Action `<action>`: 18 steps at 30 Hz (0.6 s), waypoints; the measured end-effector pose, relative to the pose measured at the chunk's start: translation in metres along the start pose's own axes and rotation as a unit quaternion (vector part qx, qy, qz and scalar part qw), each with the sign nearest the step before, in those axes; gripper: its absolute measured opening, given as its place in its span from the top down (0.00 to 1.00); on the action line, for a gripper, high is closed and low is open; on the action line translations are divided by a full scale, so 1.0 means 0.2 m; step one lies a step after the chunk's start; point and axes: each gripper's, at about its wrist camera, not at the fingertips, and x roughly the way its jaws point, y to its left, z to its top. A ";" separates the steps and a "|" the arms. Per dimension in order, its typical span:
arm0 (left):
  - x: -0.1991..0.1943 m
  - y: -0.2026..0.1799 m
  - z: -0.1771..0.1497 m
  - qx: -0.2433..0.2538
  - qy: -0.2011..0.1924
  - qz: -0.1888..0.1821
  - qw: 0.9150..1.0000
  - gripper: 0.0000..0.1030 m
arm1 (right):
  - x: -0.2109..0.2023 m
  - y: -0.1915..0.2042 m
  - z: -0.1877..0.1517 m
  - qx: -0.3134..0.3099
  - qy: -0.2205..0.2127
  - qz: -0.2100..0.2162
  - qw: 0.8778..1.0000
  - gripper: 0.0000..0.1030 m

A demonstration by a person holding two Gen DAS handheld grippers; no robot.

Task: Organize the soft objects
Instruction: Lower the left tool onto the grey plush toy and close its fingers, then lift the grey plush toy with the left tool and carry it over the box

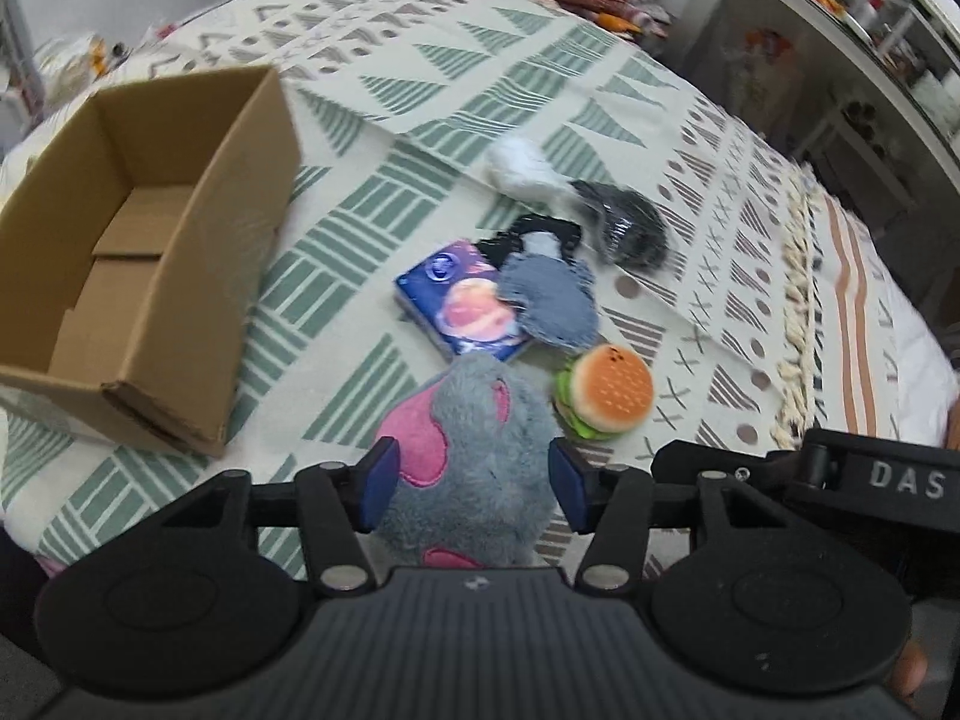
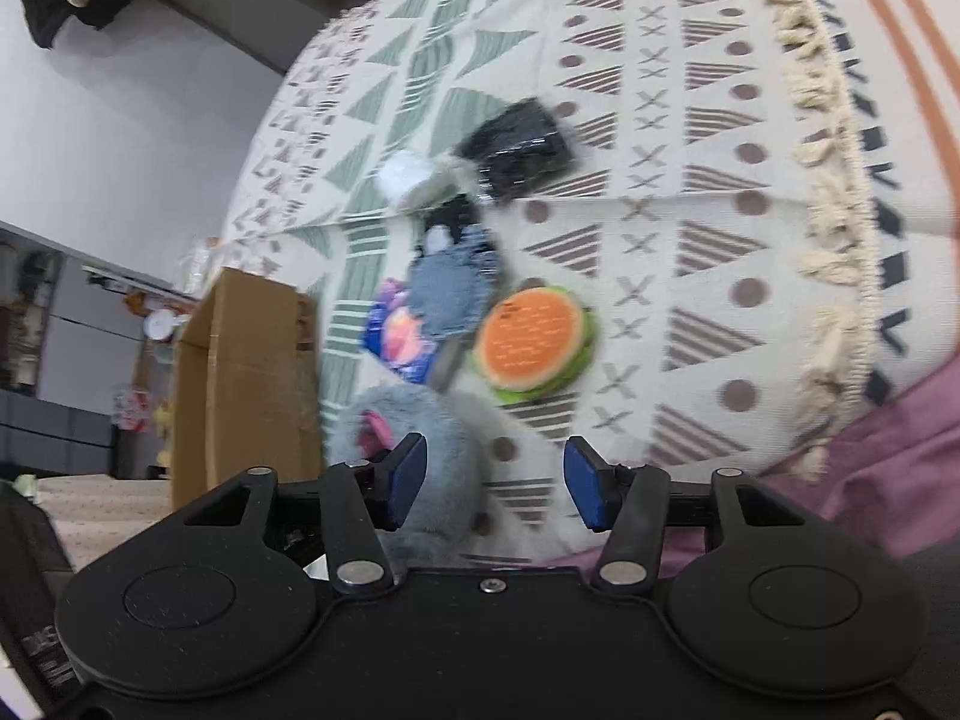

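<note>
A grey and pink plush toy [image 1: 474, 450] lies on the patterned bedspread [image 1: 420, 120]. My left gripper [image 1: 474, 483] is open and straddles the toy, a blue pad at each side. Beyond it lie a burger plush [image 1: 606, 393], a blue tissue pack [image 1: 462, 306], a grey-blue fabric piece [image 1: 546, 300], a black wrapped bundle [image 1: 630, 228] and a white soft item [image 1: 522, 168]. An open cardboard box [image 1: 138, 252] stands to the left. My right gripper [image 2: 495, 480] is open over the bedspread, with the plush toy [image 2: 414, 432] by its left finger and the burger plush [image 2: 534, 339] ahead.
The bedspread's tasselled fringe [image 1: 798, 276] runs along the right, with an orange-striped sheet beyond. Shelves [image 1: 888, 60] stand further right and clutter lies at the far edge of the bed. A purple cloth [image 2: 888, 468] lies near my right gripper. The cardboard box [image 2: 240, 384] is to its left.
</note>
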 end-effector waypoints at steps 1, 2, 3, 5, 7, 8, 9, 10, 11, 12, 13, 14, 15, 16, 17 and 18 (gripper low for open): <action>0.00 0.01 0.00 -0.006 -0.001 -0.002 1.000 0.51 | 0.01 0.01 0.00 -0.001 0.001 0.004 1.000 0.50; 0.00 0.03 0.01 -0.010 -0.003 -0.003 1.000 0.52 | 0.02 0.02 0.00 0.000 0.001 0.009 1.000 0.50; 0.00 0.04 0.01 -0.014 -0.005 -0.003 1.000 0.55 | 0.04 0.03 -0.01 0.000 0.005 0.010 1.000 0.50; 0.01 0.07 0.01 -0.025 -0.007 -0.004 1.000 0.57 | 0.08 0.04 -0.01 0.000 0.014 0.006 1.000 0.50; 0.01 0.11 0.01 -0.034 -0.008 -0.006 0.999 0.64 | 0.10 0.06 -0.02 0.002 0.013 0.010 1.000 0.50; 0.02 0.12 0.01 -0.038 -0.008 -0.007 0.999 0.65 | 0.11 0.06 -0.01 0.003 0.011 0.014 1.000 0.50; 0.02 0.13 0.01 -0.042 -0.009 -0.010 0.999 0.68 | 0.12 0.07 -0.02 0.006 0.008 0.020 1.000 0.50; 0.02 0.15 0.02 -0.047 -0.009 -0.013 0.999 0.68 | 0.12 0.07 -0.01 0.009 0.004 0.025 1.000 0.50; 0.02 0.16 0.02 -0.050 -0.010 -0.016 0.999 0.68 | 0.12 0.08 -0.01 0.011 -0.001 0.030 0.999 0.50; 0.03 0.17 0.02 -0.053 -0.010 -0.018 0.998 0.69 | 0.13 0.08 -0.01 0.012 -0.005 0.031 0.999 0.50; 0.03 0.19 0.02 -0.055 -0.012 -0.021 0.998 0.69 | 0.14 0.09 -0.01 0.013 -0.006 0.032 0.999 0.50; 0.03 0.19 0.02 -0.057 -0.013 -0.023 0.998 0.69 | 0.15 0.09 -0.01 0.014 -0.007 0.033 0.999 0.50; 0.03 0.20 0.02 -0.059 -0.013 -0.025 0.998 0.69 | 0.16 0.10 -0.01 0.016 -0.007 0.034 0.999 0.50; 0.04 0.21 0.03 -0.062 -0.012 -0.027 0.998 0.69 | 0.17 0.10 -0.01 0.017 -0.007 0.032 0.999 0.50; 0.04 0.22 0.02 -0.065 -0.012 -0.028 0.997 0.69 | 0.18 0.11 -0.01 0.017 -0.007 0.029 0.999 0.50; 0.05 0.23 0.02 -0.067 -0.012 -0.029 0.997 0.69 | 0.19 0.11 -0.01 0.016 -0.008 0.027 0.999 0.50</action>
